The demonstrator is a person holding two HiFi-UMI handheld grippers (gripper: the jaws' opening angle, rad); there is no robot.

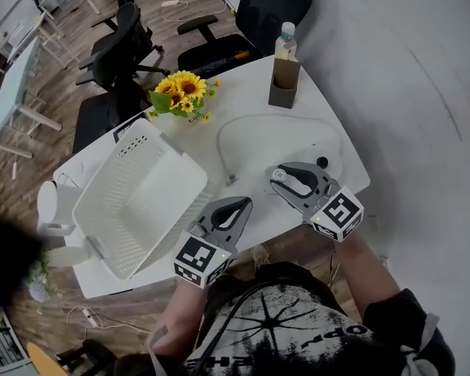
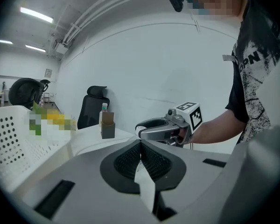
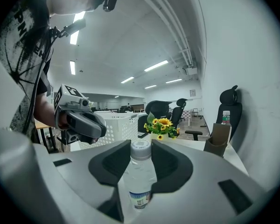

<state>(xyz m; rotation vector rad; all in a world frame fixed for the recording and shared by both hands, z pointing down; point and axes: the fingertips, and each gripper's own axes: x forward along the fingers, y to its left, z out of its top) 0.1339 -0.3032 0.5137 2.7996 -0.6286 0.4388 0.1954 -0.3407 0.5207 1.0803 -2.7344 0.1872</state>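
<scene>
White table (image 1: 251, 100), water bottle (image 3: 139, 171) clamped in right gripper (image 3: 141, 148), left gripper (image 2: 141, 143) closed, empty

I see a clear, white-capped bottle (image 3: 140, 169), a white perforated basket (image 1: 133, 202), yellow sunflowers (image 1: 184, 91) with green leaves, a brown holder (image 1: 284, 81) and a white tabletop (image 1: 247, 92). My grey left gripper (image 1: 236, 207) and right gripper (image 1: 285, 180) carry black-and-white square markers.
</scene>
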